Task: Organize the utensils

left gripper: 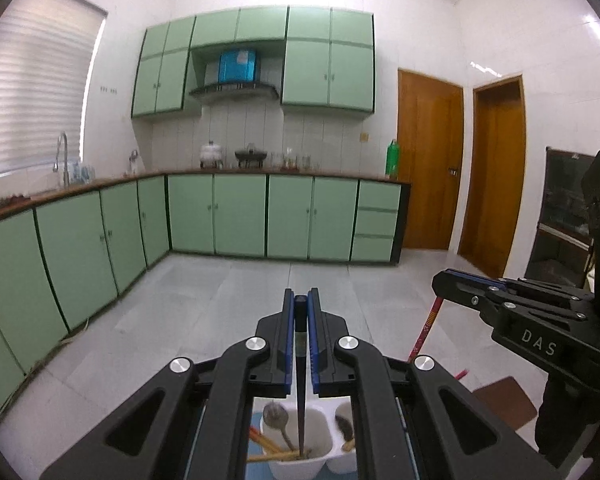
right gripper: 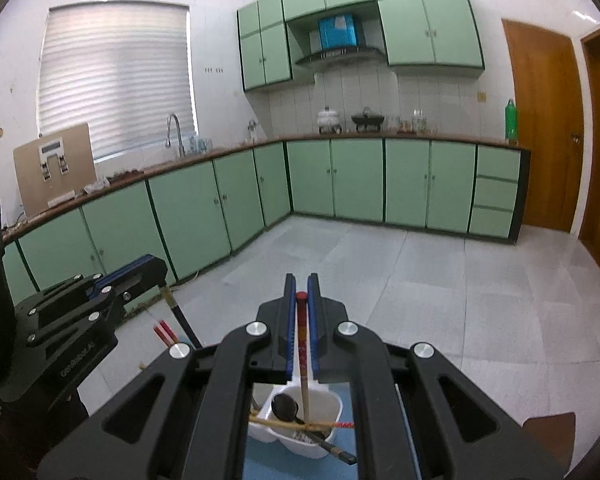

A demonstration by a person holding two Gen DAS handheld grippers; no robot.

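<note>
In the left wrist view my left gripper [left gripper: 301, 296] is shut on a dark chopstick [left gripper: 300, 344]. Its tip reaches down into a white two-compartment utensil holder [left gripper: 320, 428], which has a metal spoon [left gripper: 276, 416] and several wooden chopsticks in it. In the right wrist view my right gripper [right gripper: 301, 280] is shut on a red-topped chopstick [right gripper: 302, 344] whose pale lower end stands in the same holder [right gripper: 332, 404], beside a dark spoon [right gripper: 284, 404]. Each gripper shows in the other's view: the right gripper [left gripper: 440, 280] with the red chopstick [left gripper: 426, 328], the left gripper [right gripper: 160, 270] with the dark chopstick [right gripper: 180, 318].
The holder rests on a blue mat [right gripper: 260, 456] over a brown tabletop [left gripper: 504, 398]. One chopstick [right gripper: 300, 424] lies across the holder's rim. Beyond are a grey tiled floor [right gripper: 420, 280], green cabinets [left gripper: 240, 212] under a counter, and wooden doors [left gripper: 428, 160].
</note>
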